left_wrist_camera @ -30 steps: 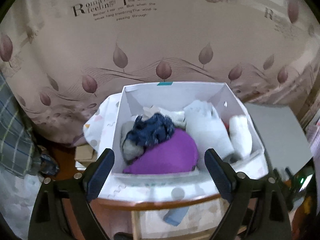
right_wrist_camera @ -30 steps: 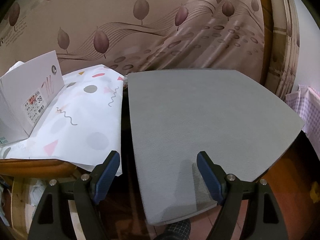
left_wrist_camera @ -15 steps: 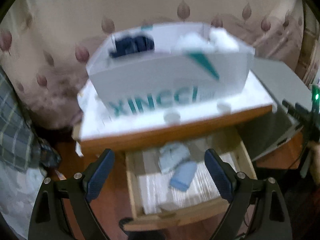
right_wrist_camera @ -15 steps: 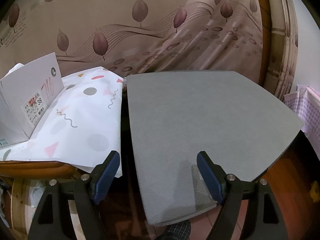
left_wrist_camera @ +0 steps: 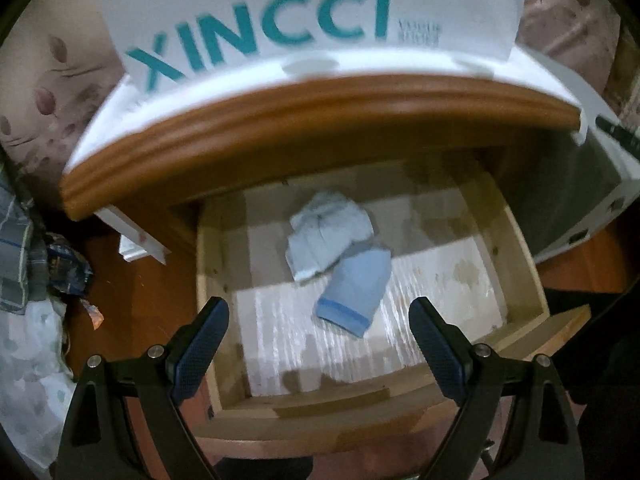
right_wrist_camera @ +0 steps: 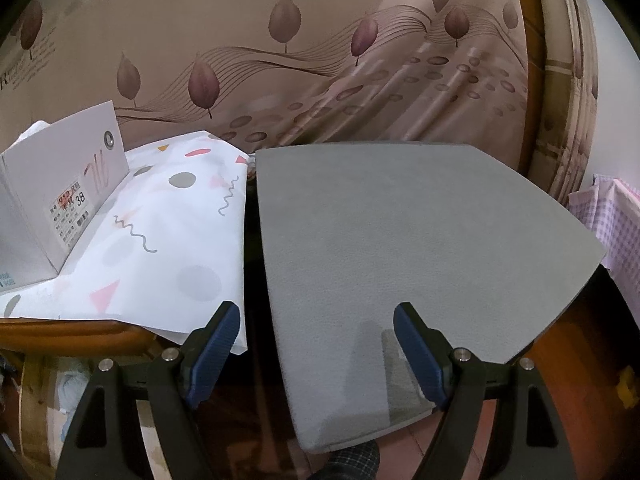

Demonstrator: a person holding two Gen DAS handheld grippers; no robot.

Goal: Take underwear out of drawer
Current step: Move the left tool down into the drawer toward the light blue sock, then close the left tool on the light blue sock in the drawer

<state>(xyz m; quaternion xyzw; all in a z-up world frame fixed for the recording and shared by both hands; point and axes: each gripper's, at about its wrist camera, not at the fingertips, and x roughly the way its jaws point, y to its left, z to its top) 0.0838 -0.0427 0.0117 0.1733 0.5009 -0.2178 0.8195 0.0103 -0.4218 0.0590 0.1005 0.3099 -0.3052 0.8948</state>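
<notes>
Hanging wide open and empty above the pulled-out pale wooden drawer (left_wrist_camera: pixel 516 248), the left gripper (left_wrist_camera: pixel 318 344) is lining up on the crumpled light-blue underwear (left_wrist_camera: pixel 336 252), which is lying mid-drawer, towards its back wall. Two soft pieces are overlapping there, so a careless pinch is risking dragging both or snagging only a fold; descending crooked is risking a knock against the drawer's side. The right gripper (right_wrist_camera: pixel 316 344) is idling unclenched over the grey felt pad (right_wrist_camera: pixel 400 240), beside the drawer.

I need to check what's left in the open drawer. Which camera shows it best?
The left wrist view: it looks down into the open drawer, where light blue underwear lies. The right wrist view shows only a dim sliver of the drawer at its lower left edge.
</notes>
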